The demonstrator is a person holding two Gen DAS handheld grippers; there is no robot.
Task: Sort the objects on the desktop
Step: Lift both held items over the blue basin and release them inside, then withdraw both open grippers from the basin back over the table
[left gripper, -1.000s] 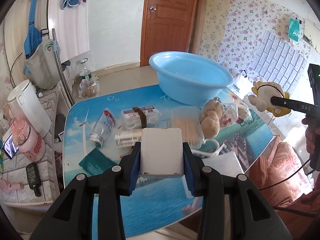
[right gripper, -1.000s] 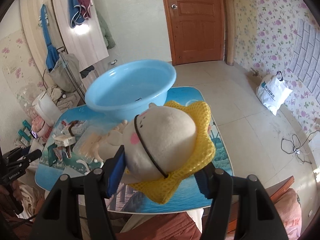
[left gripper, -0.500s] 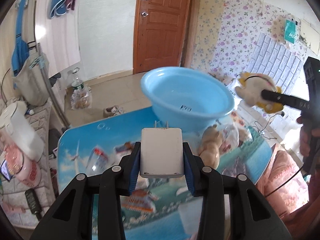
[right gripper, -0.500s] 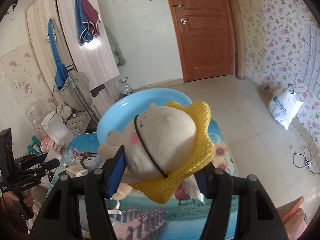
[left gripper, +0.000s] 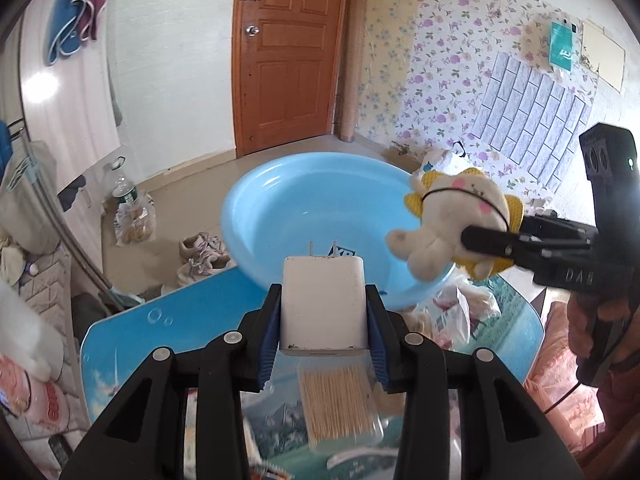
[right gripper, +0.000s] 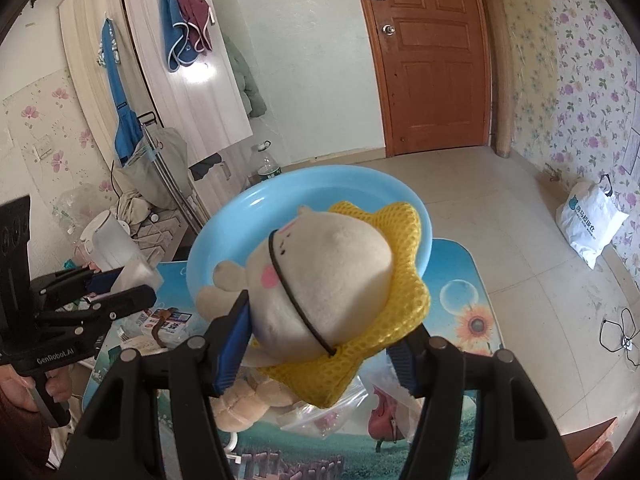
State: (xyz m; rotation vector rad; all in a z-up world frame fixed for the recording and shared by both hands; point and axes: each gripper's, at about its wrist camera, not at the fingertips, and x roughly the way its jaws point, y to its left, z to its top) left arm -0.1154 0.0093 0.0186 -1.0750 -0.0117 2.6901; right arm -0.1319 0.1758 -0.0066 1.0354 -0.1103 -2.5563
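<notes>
My left gripper (left gripper: 323, 312) is shut on a white plug charger (left gripper: 323, 304), prongs pointing forward, held above the near rim of the light blue basin (left gripper: 296, 200). My right gripper (right gripper: 320, 340) is shut on a beige plush toy with a yellow mesh collar (right gripper: 332, 276), held above the basin (right gripper: 240, 220). The plush (left gripper: 456, 216) and the right gripper show at the right of the left wrist view, over the basin's right rim. The left gripper (right gripper: 120, 292) shows at the left of the right wrist view.
The basin stands at the far end of a blue picture-print table (left gripper: 120, 344). A clear box of toothpicks (left gripper: 336, 404), another plush (right gripper: 240, 404), plastic bags (right gripper: 320, 412) and small packets (right gripper: 160, 324) lie on it. A white kettle (right gripper: 108, 240) stands left.
Both grippers rose and moved forward toward the basin with their loads. The charger now sits over the basin's near rim, the plush over its right side.
</notes>
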